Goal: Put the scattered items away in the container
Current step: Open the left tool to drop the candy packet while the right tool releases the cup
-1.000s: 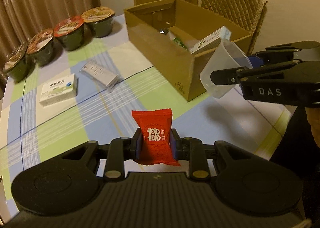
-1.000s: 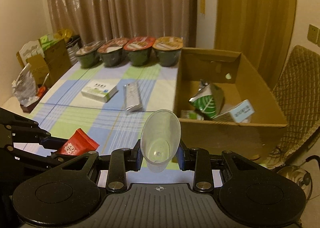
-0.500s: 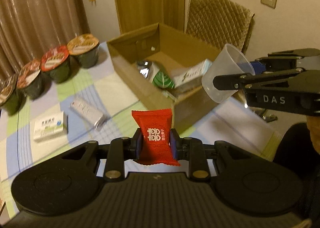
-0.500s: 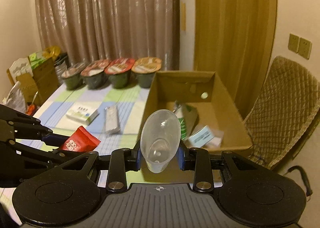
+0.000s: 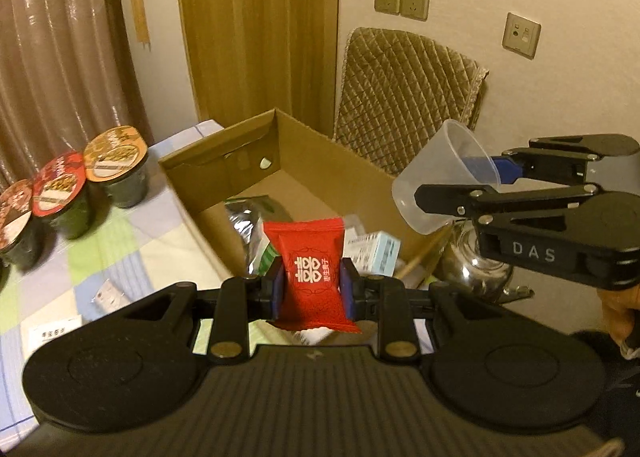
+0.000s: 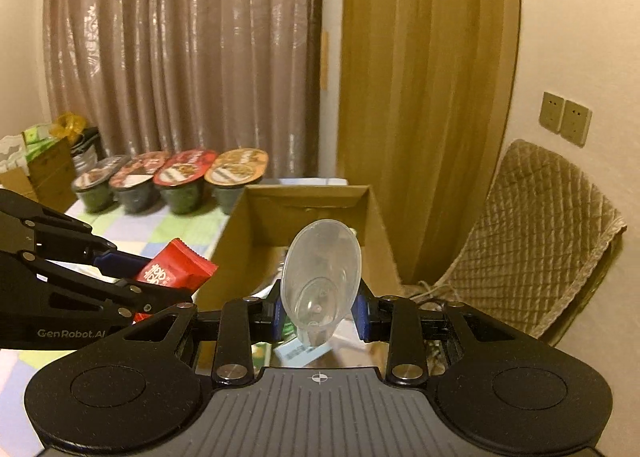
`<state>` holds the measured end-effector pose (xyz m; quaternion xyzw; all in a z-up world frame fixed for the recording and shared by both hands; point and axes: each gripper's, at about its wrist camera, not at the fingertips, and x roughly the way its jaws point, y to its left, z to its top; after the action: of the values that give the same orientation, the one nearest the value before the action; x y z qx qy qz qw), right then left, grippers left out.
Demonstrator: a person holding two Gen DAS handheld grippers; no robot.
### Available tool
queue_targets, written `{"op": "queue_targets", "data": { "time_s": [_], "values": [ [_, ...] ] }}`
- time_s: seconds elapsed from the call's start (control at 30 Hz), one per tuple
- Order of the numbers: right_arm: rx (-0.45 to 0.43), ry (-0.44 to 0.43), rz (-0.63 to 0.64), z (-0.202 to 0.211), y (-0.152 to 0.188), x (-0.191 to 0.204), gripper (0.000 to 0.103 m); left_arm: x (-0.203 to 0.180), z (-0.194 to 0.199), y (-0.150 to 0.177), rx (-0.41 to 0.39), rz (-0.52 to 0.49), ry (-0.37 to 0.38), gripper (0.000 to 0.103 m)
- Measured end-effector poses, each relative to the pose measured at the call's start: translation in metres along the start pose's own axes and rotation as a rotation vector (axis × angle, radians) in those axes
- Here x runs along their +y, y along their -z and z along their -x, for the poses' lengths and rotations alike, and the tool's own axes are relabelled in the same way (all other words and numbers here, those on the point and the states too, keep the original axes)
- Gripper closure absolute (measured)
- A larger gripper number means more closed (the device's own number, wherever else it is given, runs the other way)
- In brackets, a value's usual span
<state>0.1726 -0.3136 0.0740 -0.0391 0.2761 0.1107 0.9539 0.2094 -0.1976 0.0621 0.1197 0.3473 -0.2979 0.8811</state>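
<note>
Left gripper (image 5: 312,289) clamped red snack packet (image 5: 310,271), held above near end of open cardboard box (image 5: 224,177). Right gripper (image 6: 319,311) clamped clear plastic cup (image 6: 320,269), tilted, over box.

Open-topped cardboard box (image 5: 208,173), partly filled.

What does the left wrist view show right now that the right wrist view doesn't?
Only the left wrist view shows the white box and grey packet left on the tablecloth, and a metal kettle beyond the carton. Only the right wrist view shows the fourth noodle bowl and the clutter at the table's far left. Both show the cardboard box, the left gripper shut on the red candy packet and the right gripper shut on the clear plastic cup.
</note>
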Motion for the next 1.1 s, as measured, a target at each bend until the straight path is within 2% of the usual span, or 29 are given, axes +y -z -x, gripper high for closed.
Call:
{"op": "queue_targets", "data": {
  "time_s": [0.33, 0.37, 0.4, 0.43, 1.1],
  "values": [
    [0.007, 0.016, 0.009, -0.018, -0.004, -0.018, 0.067, 0.002, -0.029, -0.012, -0.001, 0.008, 0.000, 0.079],
    [0.007, 0.016, 0.008, -0.019, -0.004, -0.019, 0.067, 0.002, -0.032, -0.013, -0.002, 0.006, 0.000, 0.074],
    [0.007, 0.016, 0.008, -0.019, -0.004, -0.019, 0.067, 0.003, -0.034, -0.013, -0.002, 0.001, -0.002, 0.061],
    [0.007, 0.017, 0.007, -0.019, -0.004, -0.020, 0.067, 0.004, -0.034, -0.012, -0.003, -0.003, -0.005, 0.058],
    [0.027, 0.003, 0.030, -0.034, -0.007, -0.014, 0.067, 0.017, -0.017, 0.017, 0.018, -0.001, -0.058, 0.059]
  ]
}}
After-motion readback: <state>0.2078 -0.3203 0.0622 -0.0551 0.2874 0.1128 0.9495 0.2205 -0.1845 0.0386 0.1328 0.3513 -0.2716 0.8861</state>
